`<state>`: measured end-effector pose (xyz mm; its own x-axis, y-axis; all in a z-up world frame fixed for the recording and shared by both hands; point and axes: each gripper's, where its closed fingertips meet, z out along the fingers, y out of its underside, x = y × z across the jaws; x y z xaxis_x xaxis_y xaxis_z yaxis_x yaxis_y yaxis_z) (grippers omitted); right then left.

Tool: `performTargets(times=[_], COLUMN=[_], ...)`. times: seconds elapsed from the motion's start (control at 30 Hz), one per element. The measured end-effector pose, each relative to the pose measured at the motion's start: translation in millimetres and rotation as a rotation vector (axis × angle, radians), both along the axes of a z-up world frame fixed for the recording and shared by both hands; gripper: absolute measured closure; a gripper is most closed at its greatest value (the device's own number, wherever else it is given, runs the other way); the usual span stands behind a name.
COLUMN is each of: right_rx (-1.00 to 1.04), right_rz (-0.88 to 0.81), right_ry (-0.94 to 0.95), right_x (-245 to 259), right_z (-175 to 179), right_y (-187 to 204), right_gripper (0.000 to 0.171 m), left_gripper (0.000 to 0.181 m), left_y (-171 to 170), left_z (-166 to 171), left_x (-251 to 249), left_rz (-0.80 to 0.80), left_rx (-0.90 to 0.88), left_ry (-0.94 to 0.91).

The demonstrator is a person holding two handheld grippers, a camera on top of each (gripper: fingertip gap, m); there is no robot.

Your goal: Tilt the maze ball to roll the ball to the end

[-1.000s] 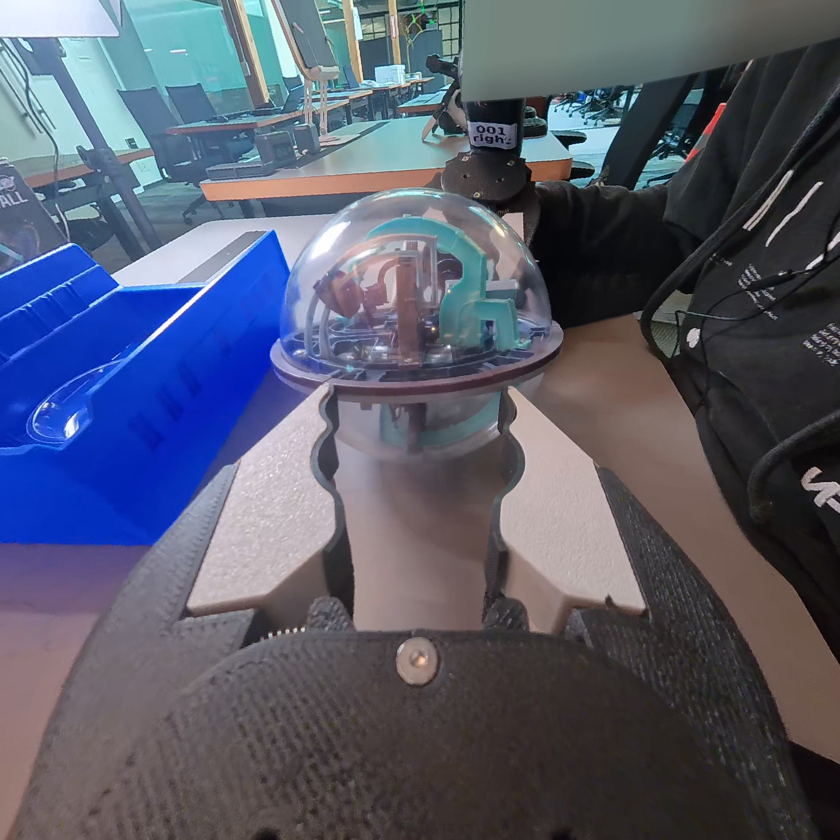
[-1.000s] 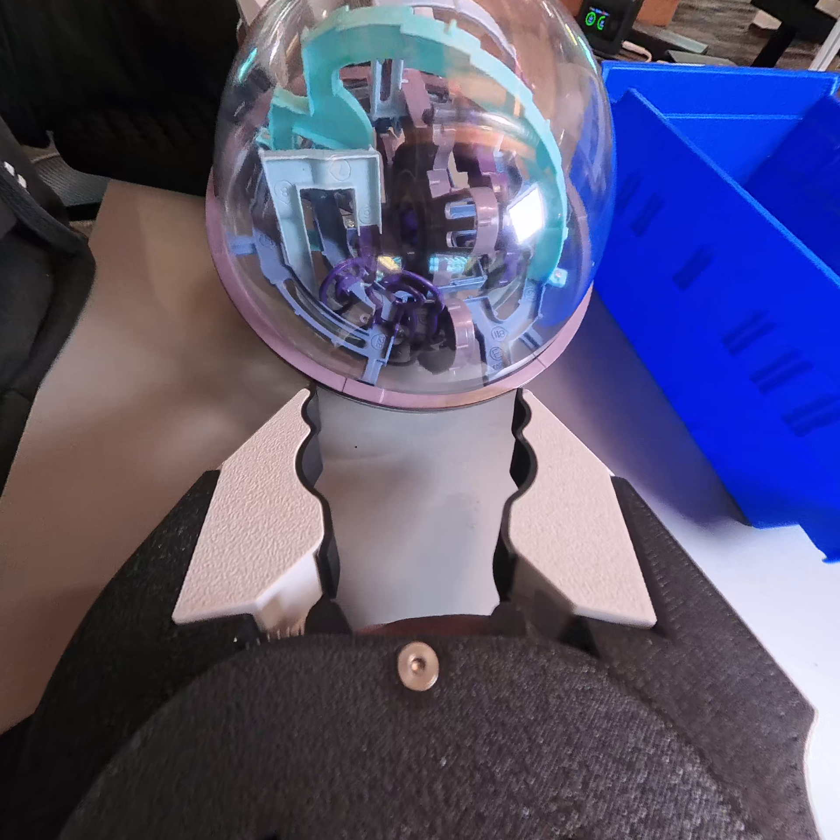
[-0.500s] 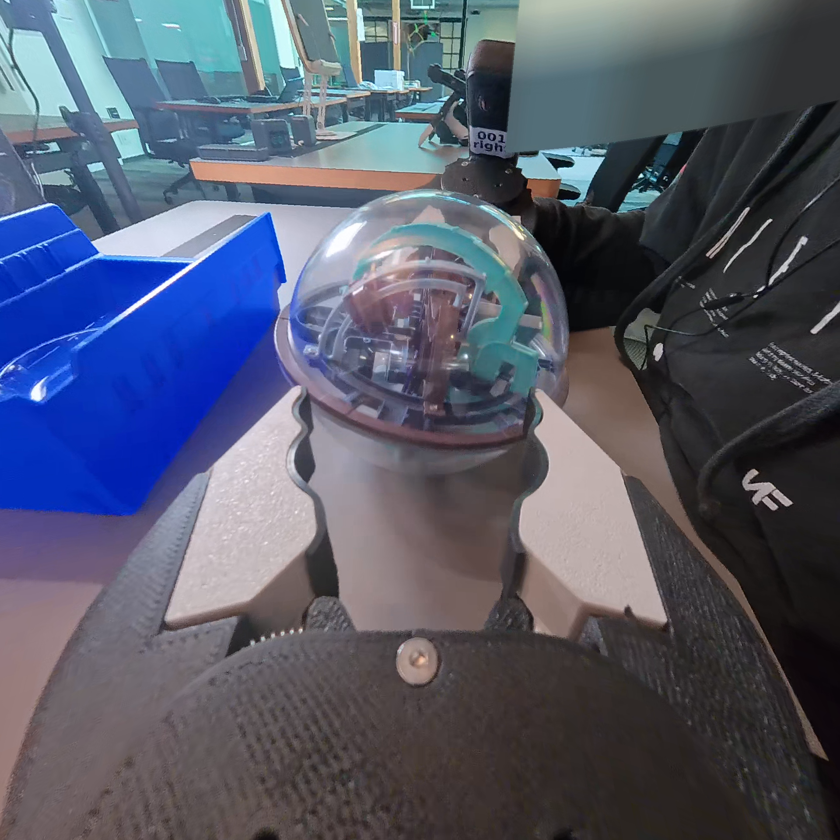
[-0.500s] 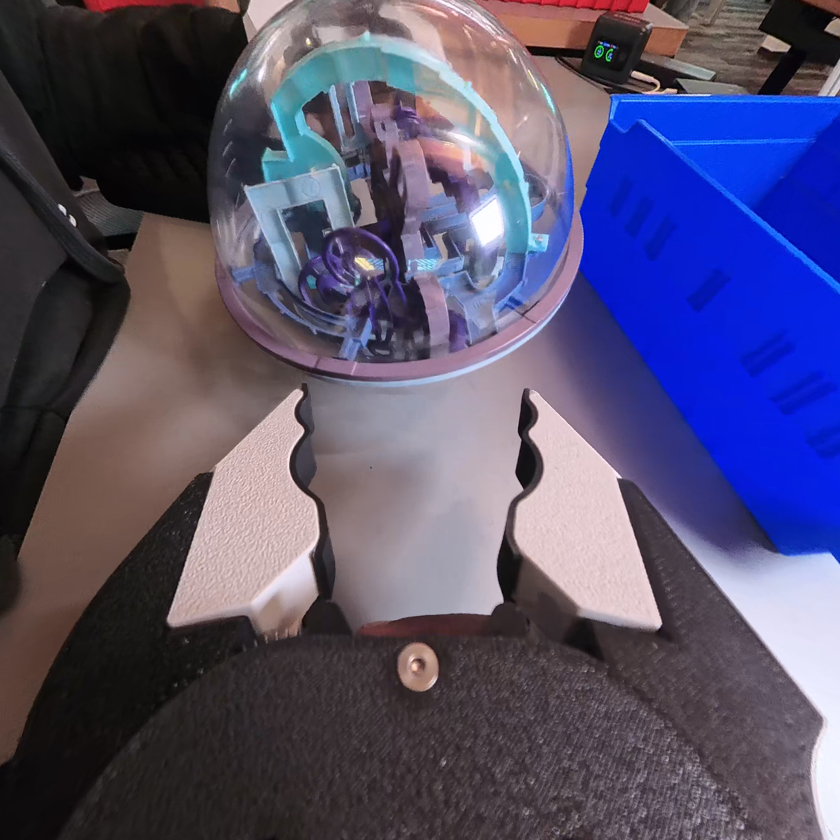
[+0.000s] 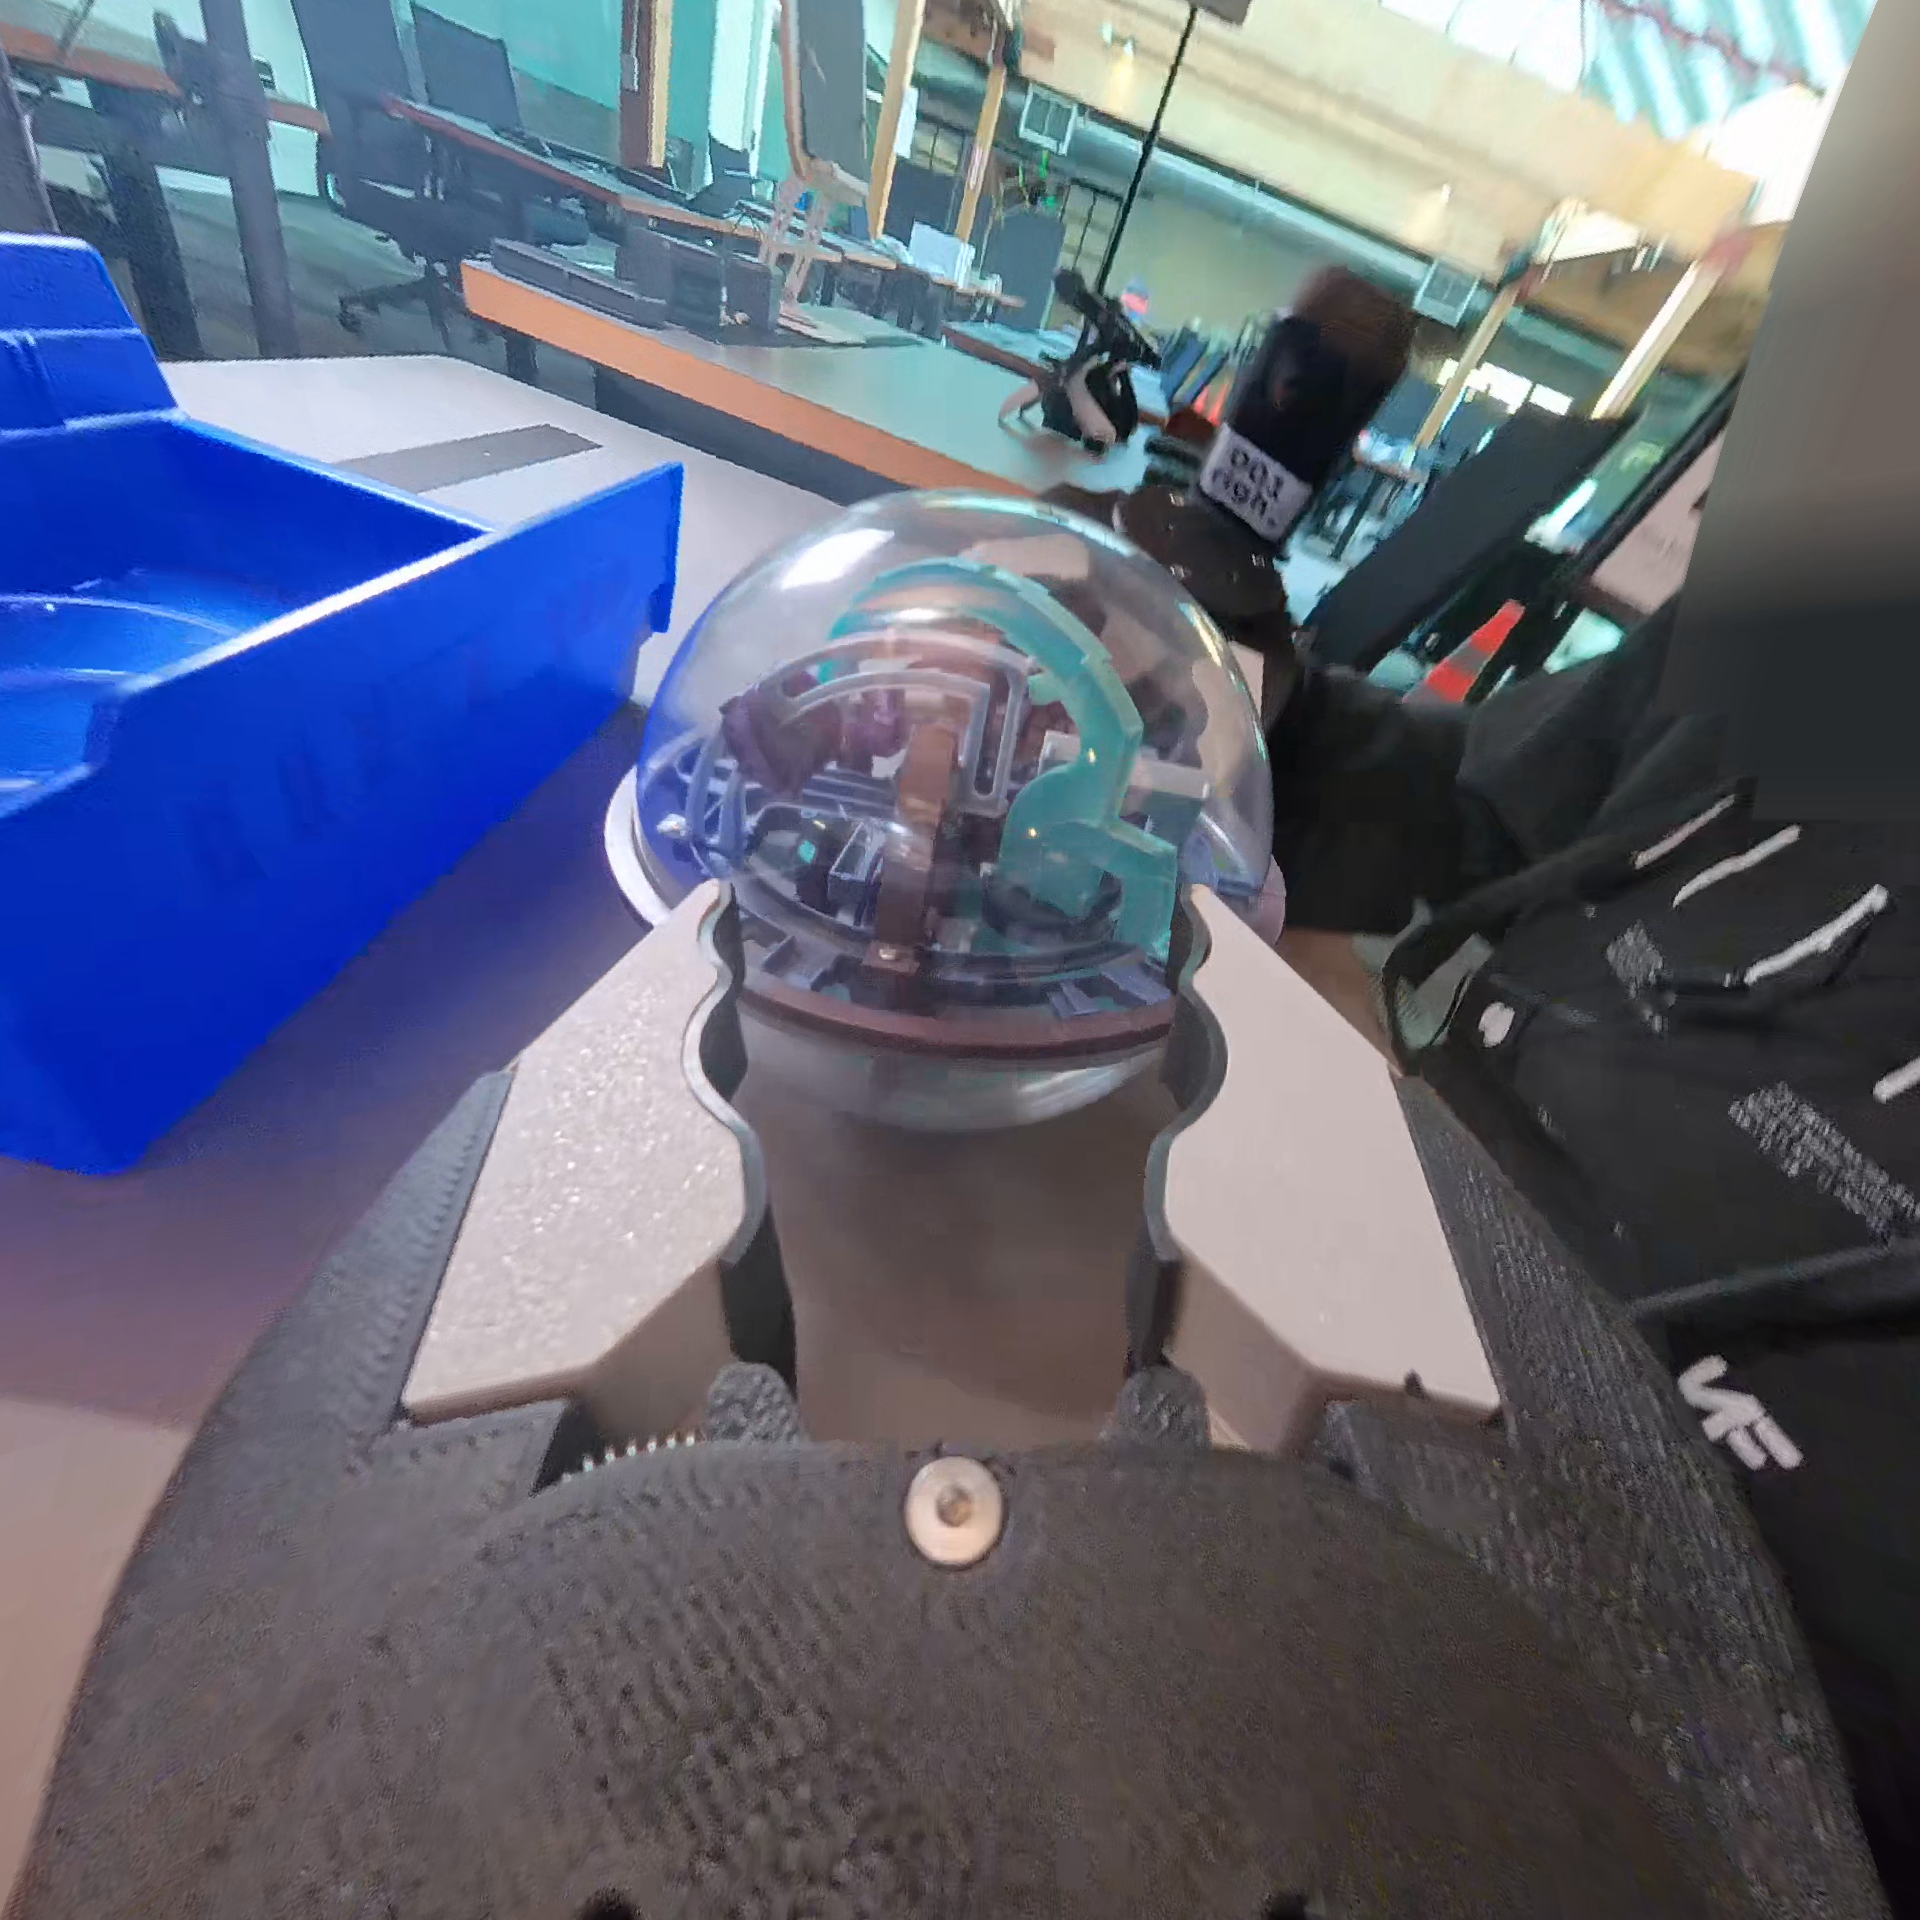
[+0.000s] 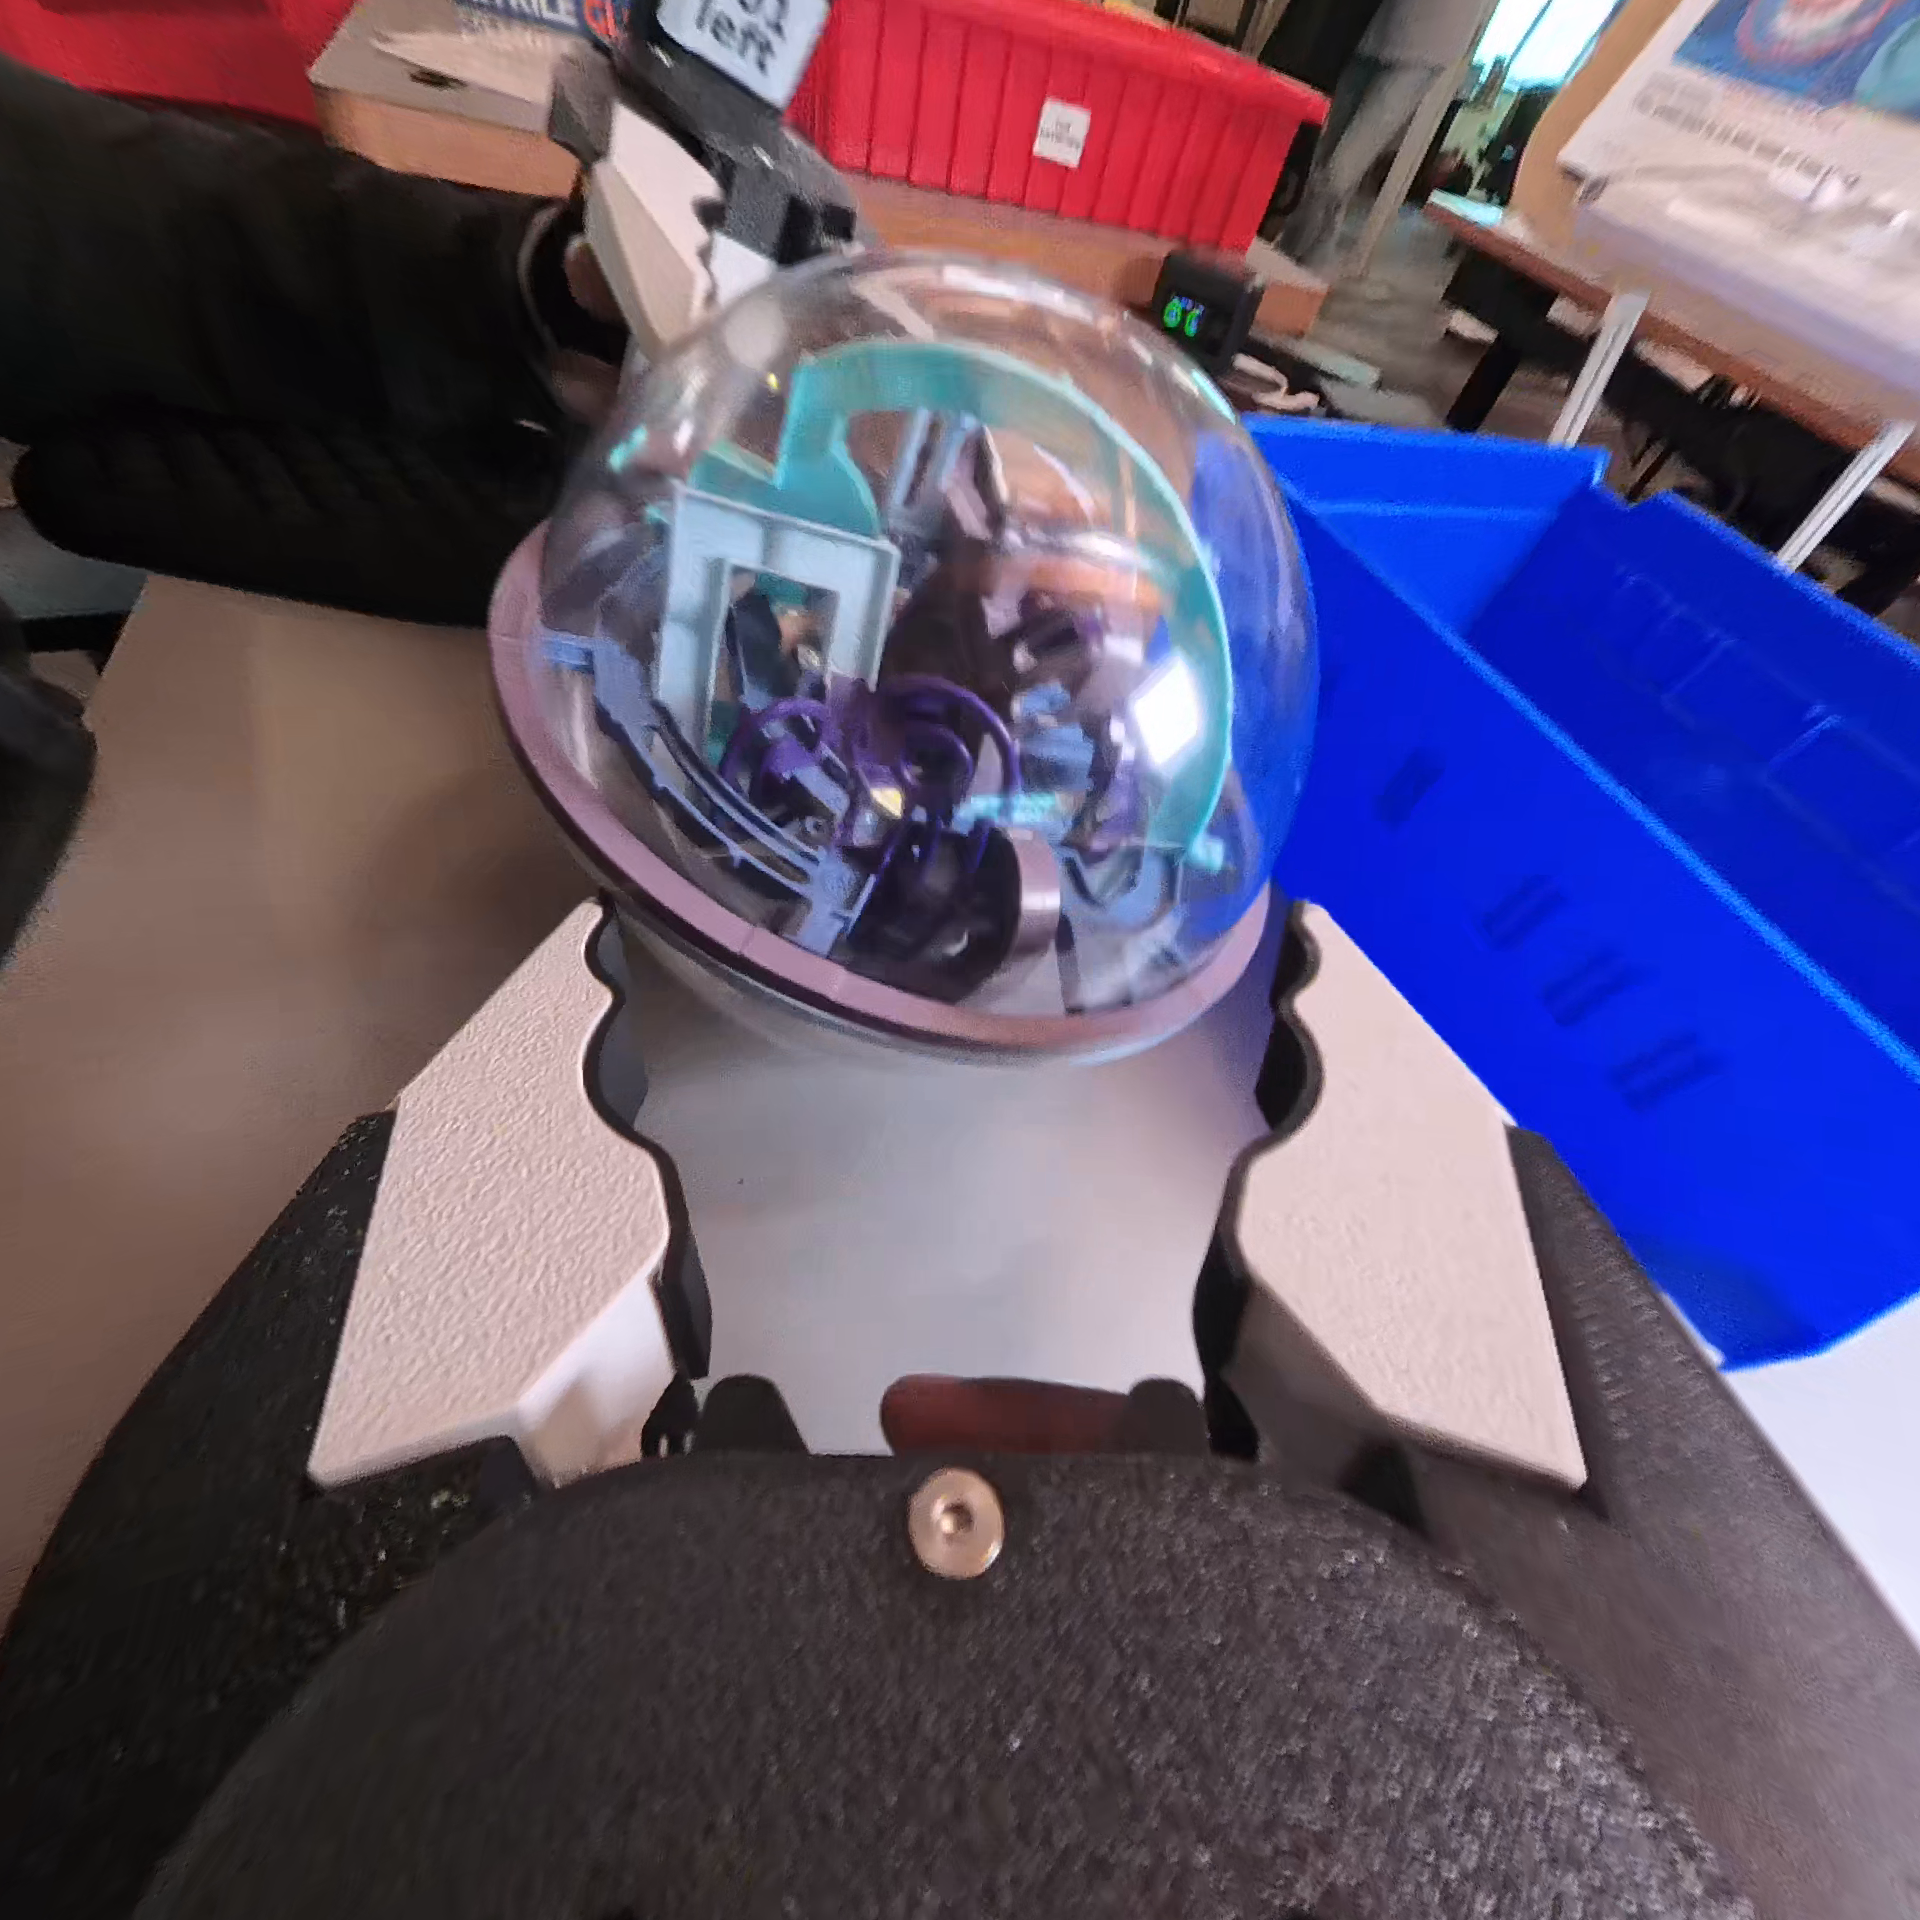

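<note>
The maze ball (image 5: 956,790) is a clear sphere with teal, purple and brown tracks inside and a dark rim around its middle. My left gripper (image 5: 956,904) is shut on its lower half and holds it tilted just above the table (image 5: 156,1299). In the right wrist view the maze ball (image 6: 904,665) leans to the left. My right gripper (image 6: 945,925) is open wide, its fingertips on either side of the ball's lower half; I cannot tell if they touch. The left gripper (image 6: 675,208) shows behind the ball there. I cannot make out the small ball inside.
A blue bin stands close beside the ball, on the left in the left wrist view (image 5: 312,748) and on the right in the right wrist view (image 6: 1610,831). A person in black clothing (image 5: 1662,987) sits at the table's other side. A red bin (image 6: 1039,135) is behind.
The right gripper opened wider and came forward around the ball's lower half. The left gripper tilted the ball, and both views now look tilted.
</note>
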<state>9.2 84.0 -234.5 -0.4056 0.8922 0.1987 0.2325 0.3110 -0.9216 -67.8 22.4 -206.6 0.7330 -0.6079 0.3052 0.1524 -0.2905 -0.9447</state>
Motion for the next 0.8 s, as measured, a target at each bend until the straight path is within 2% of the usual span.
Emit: performTargets(times=[0.07,0.13,0.23,0.4,0.47,0.53,0.67,0.8], right_rx=[0.026,0.037,-0.084,-0.462,-0.653,-0.799,-0.927,-0.947], right_rz=[0.005,0.01,0.027,0.093,0.112,0.129,0.119,0.099], right_ry=[0.037,0.049,0.039,-0.077,-0.143,-0.214,-0.258,-0.257], right_x=[-4.5,-9.8,-14.1,-13.5,-14.2,-14.3,-16.5,-17.6], right_z=[7.0,10.9,17.1,21.2,22.9,19.9,19.1,21.4], right_y=[-2.0,-2.2,0.5,-0.4,-0.6,-1.2,-2.2,1.8], right_gripper=[0.05,0.048,0.052,0.062,0.074,0.079,0.084,0.095], left_gripper=[0.096,0.084,0.064,0.069,0.053,0.048,0.049,0.051], left_y=[8.0,14.5,19.0,18.5,12.2,9.9,12.6,14.0], left_z=[4.0,4.5,-6.1,23.3,23.6,15.8,10.5,13.1], left_x=[-1.5,-0.2,4.8,13.2,20.7,21.2,21.6,13.7], left_rz=[0.005,-0.001,-0.013,-0.075,-0.158,-0.197,-0.179,-0.18], left_rx=[-0.013,-0.022,-0.025,0.103,0.098,0.052,0.042,0.026], left_ry=[-0.066,-0.083,0.046,0.09,0.144,0.202,0.23,0.14])
